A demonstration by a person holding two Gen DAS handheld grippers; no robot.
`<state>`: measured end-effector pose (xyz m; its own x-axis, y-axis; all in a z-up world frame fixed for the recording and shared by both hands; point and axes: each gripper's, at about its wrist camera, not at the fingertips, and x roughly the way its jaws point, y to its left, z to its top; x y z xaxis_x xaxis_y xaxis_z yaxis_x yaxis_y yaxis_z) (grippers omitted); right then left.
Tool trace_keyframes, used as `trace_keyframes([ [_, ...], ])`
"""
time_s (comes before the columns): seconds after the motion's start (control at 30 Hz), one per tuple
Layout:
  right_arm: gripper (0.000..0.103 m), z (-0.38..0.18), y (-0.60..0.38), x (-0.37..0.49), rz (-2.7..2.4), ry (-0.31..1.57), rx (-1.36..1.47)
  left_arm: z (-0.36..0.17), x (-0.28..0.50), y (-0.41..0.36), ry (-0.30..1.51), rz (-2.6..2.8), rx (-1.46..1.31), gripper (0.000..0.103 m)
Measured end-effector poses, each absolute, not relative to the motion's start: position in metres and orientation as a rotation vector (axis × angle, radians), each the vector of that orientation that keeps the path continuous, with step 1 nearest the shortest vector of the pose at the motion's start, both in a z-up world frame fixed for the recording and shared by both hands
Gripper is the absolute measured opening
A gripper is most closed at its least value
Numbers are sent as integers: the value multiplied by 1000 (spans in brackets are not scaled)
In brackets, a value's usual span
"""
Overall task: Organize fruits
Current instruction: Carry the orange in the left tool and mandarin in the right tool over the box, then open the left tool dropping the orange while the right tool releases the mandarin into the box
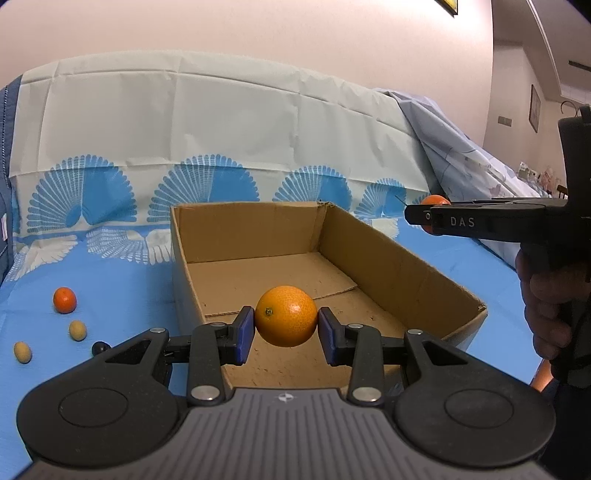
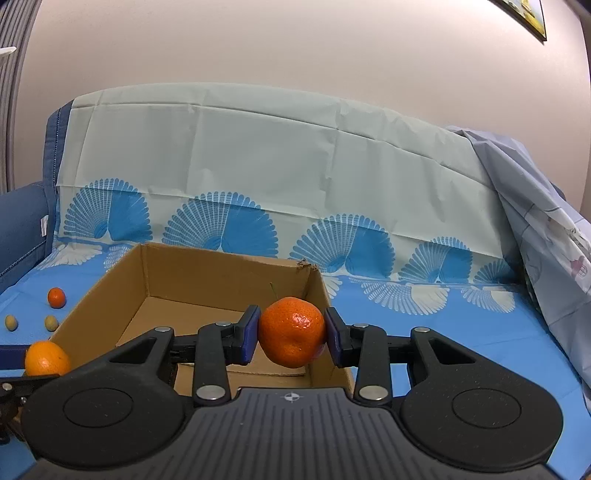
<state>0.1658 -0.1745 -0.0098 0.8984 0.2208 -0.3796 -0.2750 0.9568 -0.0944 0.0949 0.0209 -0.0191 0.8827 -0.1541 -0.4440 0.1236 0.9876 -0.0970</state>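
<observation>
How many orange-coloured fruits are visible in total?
3. One orange is held in the left tool, one tangerine in the right tool, and one small tangerine lies on the blue cloth. Others may be hidden.

Home: sofa (image 2: 26, 221), framed wall pic (image 2: 526, 16).

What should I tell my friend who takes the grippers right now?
Left gripper: fingers shut on an orange, held over the near end of the box.
Right gripper: fingers shut on a mandarin, held over the box's right side.
Box: nothing in it yet.
On the cloth left of the box: a small mandarin, two beige fruits, one dark one.
Left to do: drop both held fruits in, then fetch the four.
</observation>
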Motion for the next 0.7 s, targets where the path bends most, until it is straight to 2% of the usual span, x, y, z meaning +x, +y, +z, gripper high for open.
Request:
trace_keyframes([
  [0.7, 39, -9, -169, 164, 260, 376, -165, -19, 96, 22, 477, -140, -81, 41],
])
